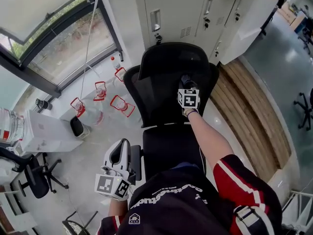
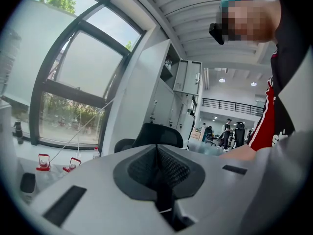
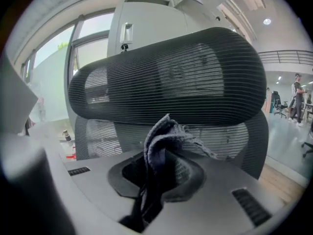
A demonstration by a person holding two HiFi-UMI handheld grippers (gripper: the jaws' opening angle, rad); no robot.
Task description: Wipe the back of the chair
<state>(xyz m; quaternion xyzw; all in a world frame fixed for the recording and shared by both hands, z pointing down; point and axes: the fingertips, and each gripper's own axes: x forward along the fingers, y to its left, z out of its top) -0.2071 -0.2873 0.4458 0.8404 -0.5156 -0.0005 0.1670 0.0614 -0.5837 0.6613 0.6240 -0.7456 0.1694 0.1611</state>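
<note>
A black mesh office chair [image 1: 161,89] stands below me, its back and headrest [image 3: 166,77] facing me. My right gripper [image 1: 186,82] is up against the mesh backrest, just under the headrest, shut on a crumpled grey cloth [image 3: 164,136] that sticks out between its jaws. My left gripper [image 1: 120,153] hangs low beside the seat's left edge, away from the chair back. Its jaws are shut with nothing between them [image 2: 157,168]; the chair's headrest [image 2: 159,135] shows beyond them.
Grey metal lockers [image 1: 195,13] stand right behind the chair, a large window [image 1: 54,38] at the left. Red-handled bottles [image 1: 100,99] sit on the floor left of the chair. Another office chair [image 1: 32,173] is at the far left, wooden planks [image 1: 249,106] at the right.
</note>
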